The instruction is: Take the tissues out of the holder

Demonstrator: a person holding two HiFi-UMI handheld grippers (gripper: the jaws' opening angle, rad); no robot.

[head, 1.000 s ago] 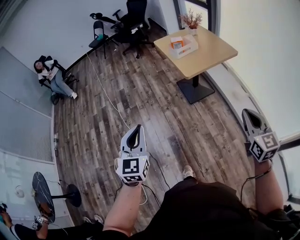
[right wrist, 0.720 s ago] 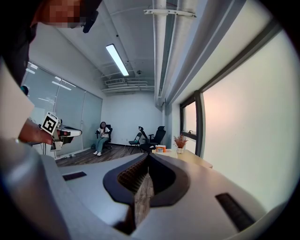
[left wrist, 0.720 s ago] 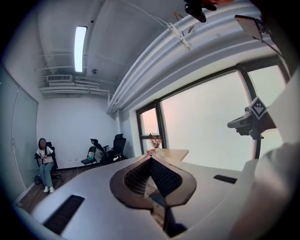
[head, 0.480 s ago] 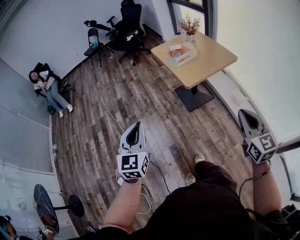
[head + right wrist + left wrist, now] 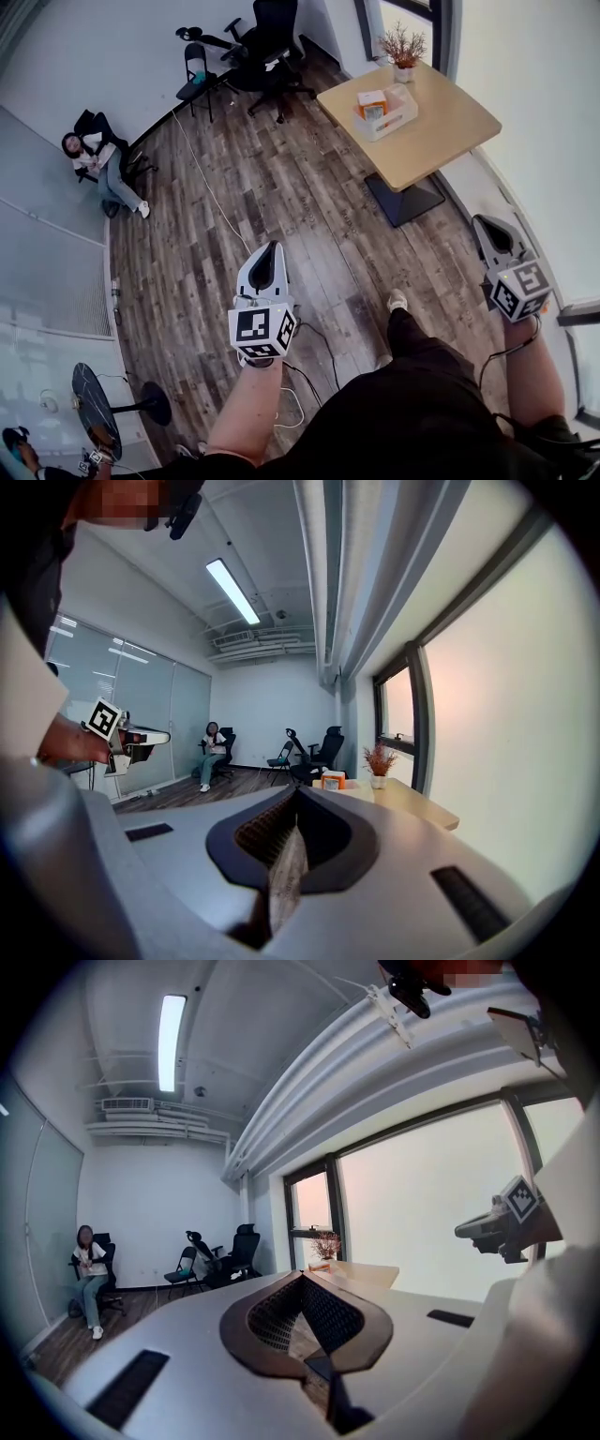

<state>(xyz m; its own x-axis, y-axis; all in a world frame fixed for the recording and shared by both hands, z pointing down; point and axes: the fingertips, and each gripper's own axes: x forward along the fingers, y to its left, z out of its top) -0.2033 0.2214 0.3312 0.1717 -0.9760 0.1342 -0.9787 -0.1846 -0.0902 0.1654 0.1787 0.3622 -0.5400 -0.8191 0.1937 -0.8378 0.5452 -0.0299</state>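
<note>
Right gripper [image 5: 485,225] closed; left gripper [image 5: 273,248] seemingly closed (both empty).

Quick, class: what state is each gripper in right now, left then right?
Left gripper: jaws closed, nothing between them.
Right gripper: jaws closed, nothing between them.

Tissue holder [image 5: 382,106] on table [image 5: 445,127], plant [image 5: 403,45] seemingly behind.
</note>
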